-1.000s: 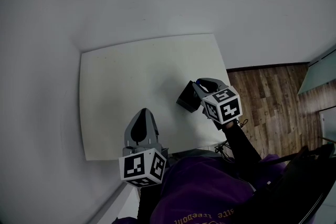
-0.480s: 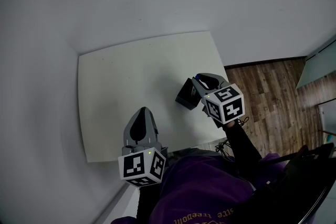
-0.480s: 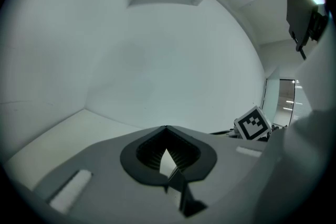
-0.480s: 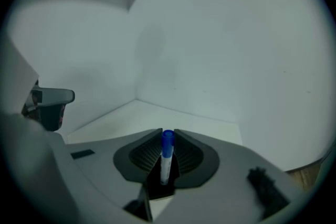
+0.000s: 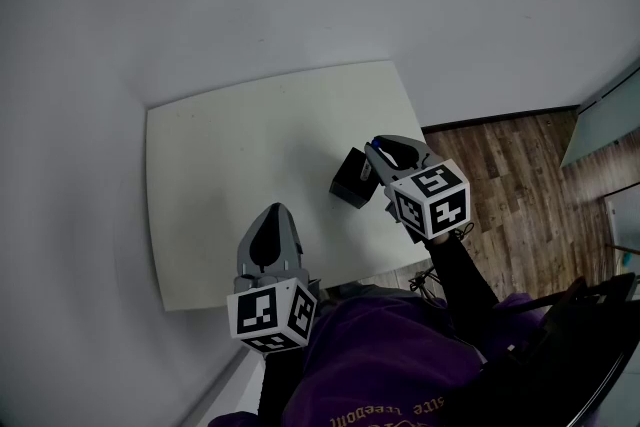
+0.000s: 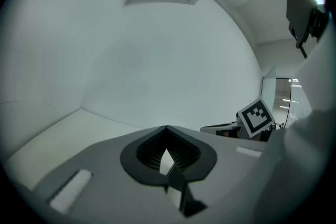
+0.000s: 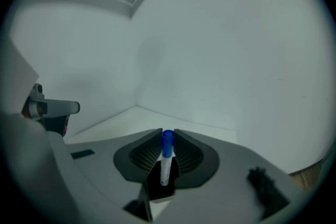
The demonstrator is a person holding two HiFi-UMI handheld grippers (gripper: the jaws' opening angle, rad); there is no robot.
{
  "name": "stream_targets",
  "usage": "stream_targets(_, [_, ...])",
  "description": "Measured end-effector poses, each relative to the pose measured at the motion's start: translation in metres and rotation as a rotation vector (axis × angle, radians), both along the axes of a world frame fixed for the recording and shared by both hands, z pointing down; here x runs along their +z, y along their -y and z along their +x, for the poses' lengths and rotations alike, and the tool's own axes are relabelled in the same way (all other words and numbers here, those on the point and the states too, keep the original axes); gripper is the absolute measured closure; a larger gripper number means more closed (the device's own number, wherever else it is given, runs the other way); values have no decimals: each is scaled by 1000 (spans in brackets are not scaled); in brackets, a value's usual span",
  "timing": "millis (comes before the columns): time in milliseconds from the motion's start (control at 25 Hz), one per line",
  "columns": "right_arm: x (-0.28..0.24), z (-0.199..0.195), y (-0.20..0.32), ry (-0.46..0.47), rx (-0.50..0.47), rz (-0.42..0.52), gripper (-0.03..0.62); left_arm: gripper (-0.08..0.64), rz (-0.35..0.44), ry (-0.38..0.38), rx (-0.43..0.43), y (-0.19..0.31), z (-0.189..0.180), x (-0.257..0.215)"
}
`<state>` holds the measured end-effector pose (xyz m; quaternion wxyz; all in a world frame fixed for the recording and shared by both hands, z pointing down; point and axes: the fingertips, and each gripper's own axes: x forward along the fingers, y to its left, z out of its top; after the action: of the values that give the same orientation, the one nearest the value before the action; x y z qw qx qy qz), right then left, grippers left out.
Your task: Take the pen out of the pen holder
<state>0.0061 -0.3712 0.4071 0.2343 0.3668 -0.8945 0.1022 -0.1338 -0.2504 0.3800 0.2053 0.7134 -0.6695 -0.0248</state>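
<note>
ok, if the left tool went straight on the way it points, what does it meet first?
Nothing near. The left tool points across bare table toward the white wall; the pen holder sits off to its right. Probably the wall first, though depth is unclear.

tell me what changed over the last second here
Hardly anything. The right tongs stay closed on the blue-capped white pen, whose lower end still sits in the black square pen holder; only their rear marker cube drifted slightly right. The left tongs stayed shut and empty over the white table, and the holder did not move.
</note>
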Motion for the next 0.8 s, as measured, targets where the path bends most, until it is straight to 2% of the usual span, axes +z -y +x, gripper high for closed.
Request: stream_targets(800, [-34, 14, -14, 93, 57, 66, 518, 552, 26, 9, 34, -11, 12, -8])
